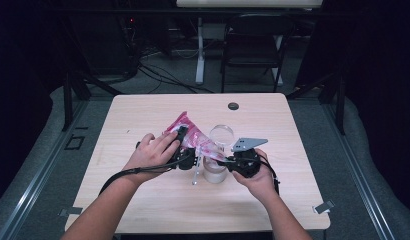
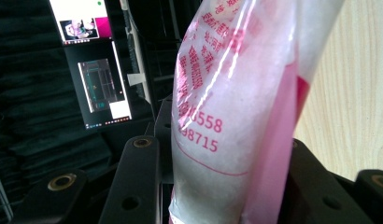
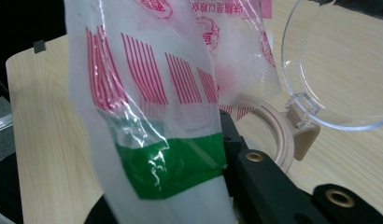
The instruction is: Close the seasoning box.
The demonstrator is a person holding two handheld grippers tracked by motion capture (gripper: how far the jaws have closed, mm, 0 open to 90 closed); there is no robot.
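Note:
A pink-and-white plastic bag (image 1: pixel 192 134) of white powder is held tilted above a clear jar (image 1: pixel 214 171) at the middle of the table. The jar's round clear lid (image 1: pixel 221 134) is swung open behind it. My left gripper (image 1: pixel 188 152) is shut on the body of the bag (image 2: pixel 227 116), which sits between its two black jaws. My right gripper (image 1: pixel 222 161) is shut on the bag's lower end, just over the jar. In the right gripper view the bag (image 3: pixel 147 116) with its green band hides one jaw, and the beige jar rim (image 3: pixel 278 133) and lid (image 3: pixel 339 70) lie just behind.
The wooden table (image 1: pixel 158 200) has a small dark cable hole (image 1: pixel 233 106) near its far edge. A folding chair (image 1: pixel 253 45) and cables stand on the floor beyond. A lit monitor (image 2: pixel 94 70) shows in the left gripper view.

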